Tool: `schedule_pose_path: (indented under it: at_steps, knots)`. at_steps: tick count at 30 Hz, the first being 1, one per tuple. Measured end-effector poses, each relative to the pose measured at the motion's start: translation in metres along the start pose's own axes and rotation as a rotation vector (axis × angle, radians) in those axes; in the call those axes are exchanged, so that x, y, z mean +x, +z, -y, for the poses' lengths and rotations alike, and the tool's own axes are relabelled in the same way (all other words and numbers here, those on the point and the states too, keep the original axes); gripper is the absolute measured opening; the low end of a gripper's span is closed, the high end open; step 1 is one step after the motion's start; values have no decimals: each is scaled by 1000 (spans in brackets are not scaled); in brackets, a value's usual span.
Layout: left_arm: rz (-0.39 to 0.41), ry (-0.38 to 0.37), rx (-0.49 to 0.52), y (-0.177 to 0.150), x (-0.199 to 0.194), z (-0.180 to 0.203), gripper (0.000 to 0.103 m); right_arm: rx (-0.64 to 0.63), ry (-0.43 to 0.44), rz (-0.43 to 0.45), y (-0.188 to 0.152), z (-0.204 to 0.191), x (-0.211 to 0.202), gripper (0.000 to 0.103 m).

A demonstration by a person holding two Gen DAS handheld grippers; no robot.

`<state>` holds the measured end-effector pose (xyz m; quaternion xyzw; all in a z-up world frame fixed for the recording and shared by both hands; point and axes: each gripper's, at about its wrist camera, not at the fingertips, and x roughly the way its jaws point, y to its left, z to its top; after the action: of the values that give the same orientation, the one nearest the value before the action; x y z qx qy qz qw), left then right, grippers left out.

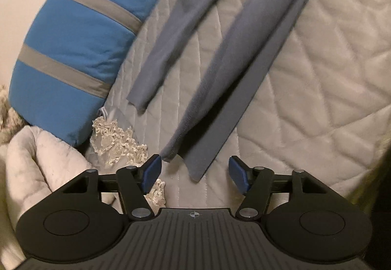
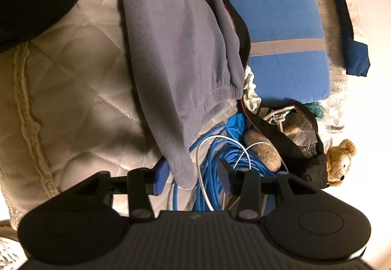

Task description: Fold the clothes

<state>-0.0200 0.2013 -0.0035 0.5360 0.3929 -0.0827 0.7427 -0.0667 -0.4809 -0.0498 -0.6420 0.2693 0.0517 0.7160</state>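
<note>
Your work surface is the quilted bedspread [image 1: 305, 69], cream, diamond-stitched, filling most of both views. Against its far edge sits a blue pillow [image 1: 73, 45] with two grey stripes; same pillow shows in the right wrist view, upper right.

The task item is the grey garment [image 2: 176, 50], laid on the quilt. In the right wrist view you see its body running down the middle with an elasticated hem on the right side, one corner tapering down toward your tool. In the left wrist view it reads as two long grey strips slanting across the quilt, the nearer strip's end lying just ahead of your tool.

Beside the garment in the right view: a coil of blue cable [image 2: 220, 155] with a white wire [image 2: 202, 172] looped over it, a black bag [image 2: 288, 143], then a small teddy bear [image 2: 339, 162] at the far right.

Your left gripper [image 1: 195, 172]: fingers spread, strip end in the gap, pads not touching it. Your right gripper [image 2: 193, 176]: fingers spread, garment corner hanging between, no pinch.
</note>
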Motion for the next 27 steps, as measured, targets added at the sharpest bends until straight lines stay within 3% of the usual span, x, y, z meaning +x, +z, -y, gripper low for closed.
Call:
schedule_pose_path:
  at_steps: [3, 6, 10, 18, 27]
  knots:
    - [-13, 5, 29, 5, 15, 7, 40, 9, -10, -1, 1, 2, -1, 61]
    - [-32, -14, 62, 11, 18, 12, 18, 34, -8, -9, 0, 5, -1, 63]
    - [-49, -6, 118, 13, 21, 22, 7, 37, 4, -19, 2, 4, 0, 63]
    - [-59, -17, 72, 14, 24, 18, 7, 64, 14, -40, -2, 12, -3, 66]
    - [-91, -22, 41, 20, 21, 21, 7, 103, -7, -29, -4, 52, -22, 69]
